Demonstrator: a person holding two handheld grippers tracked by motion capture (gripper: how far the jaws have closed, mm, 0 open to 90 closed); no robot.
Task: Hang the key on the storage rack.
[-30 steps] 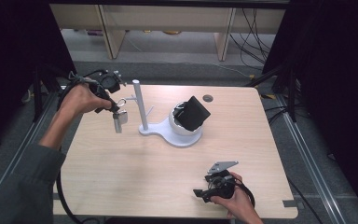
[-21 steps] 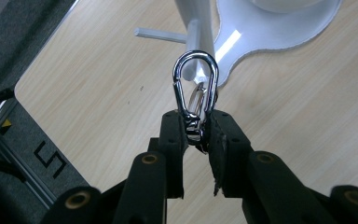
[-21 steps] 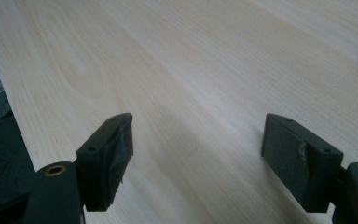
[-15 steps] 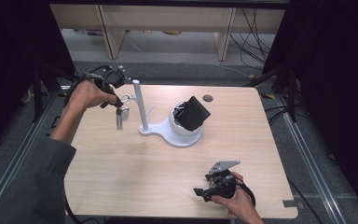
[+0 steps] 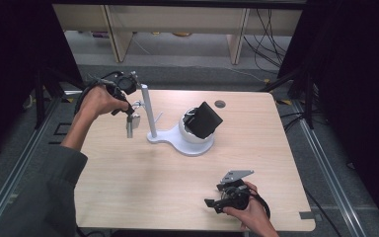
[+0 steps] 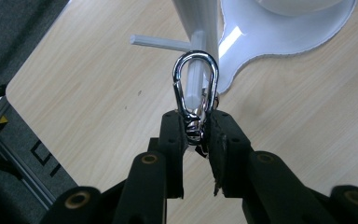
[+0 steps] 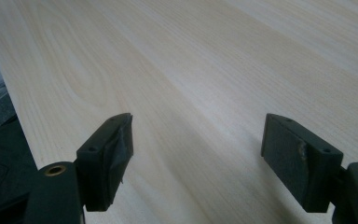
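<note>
1 carabiner (image 6: 196, 88) pinched, L gripper (image 6: 198, 135) | R gripper (image 7: 198, 154) spread | 1 stand (image 5: 177, 138)

In the left gripper view, the left tool (image 6: 197, 135) covers the lower end of the metal carabiner (image 6: 196, 91), and the white stand (image 6: 279, 32) is cut off by the top edge. In the high view, the small piece hanging by the stand's post (image 5: 132, 125) is too small to identify. The right hand (image 5: 249, 213) hides most of the right tool (image 5: 216, 196).
</note>
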